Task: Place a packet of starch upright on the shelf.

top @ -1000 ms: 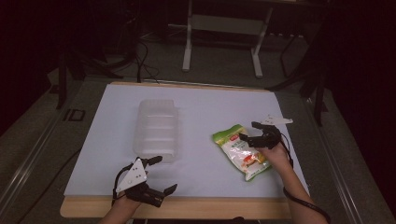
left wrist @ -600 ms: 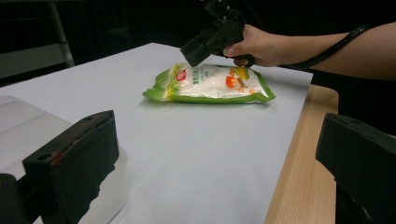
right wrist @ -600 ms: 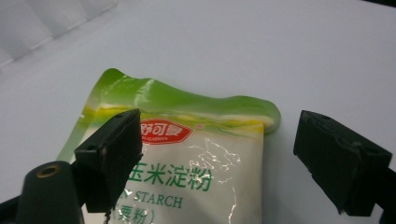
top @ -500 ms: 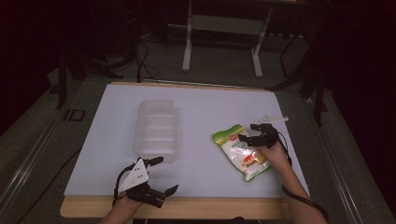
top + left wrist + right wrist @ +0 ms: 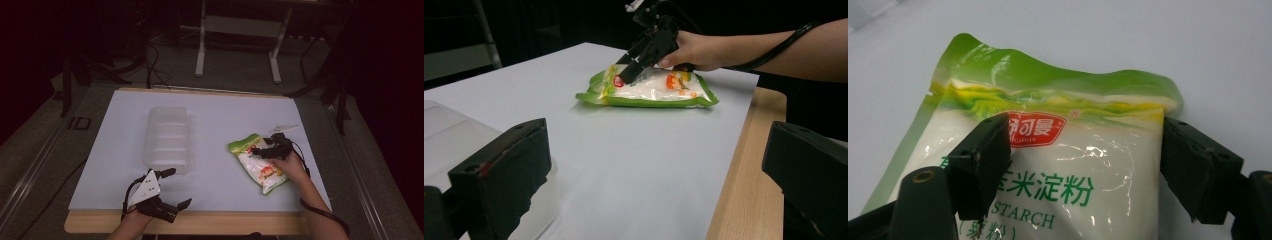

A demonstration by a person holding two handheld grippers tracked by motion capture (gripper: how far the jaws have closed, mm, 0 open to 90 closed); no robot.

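A green and white starch bag point(image 5: 267, 175) lies flat on the white sheet at the right. My right gripper point(image 5: 262, 149) hovers low over the bag's far, green end. In the right gripper view the gripper point(image 5: 1084, 132) is open, with the bag point(image 5: 1073, 195) under and between its jaws: the left jaw lies over the printed face, the right jaw at the bag's edge. My left gripper point(image 5: 176, 188) rests open near the front edge with nothing in it. The left gripper view shows its wide-open gripper point(image 5: 656, 145), the bag point(image 5: 654, 92) and the right gripper point(image 5: 629, 72) farther off.
A clear plastic lidded container point(image 5: 167, 137) stands left of centre, just beyond my left gripper, and its corner point(image 5: 444, 130) is beside that gripper's left jaw. The wooden table edge point(image 5: 225, 222) runs along the front. Dark floor and metal stand legs point(image 5: 202, 45) lie beyond the table.
My right gripper has shifted slightly left over the bag's top end. The left gripper and the container have stayed put.
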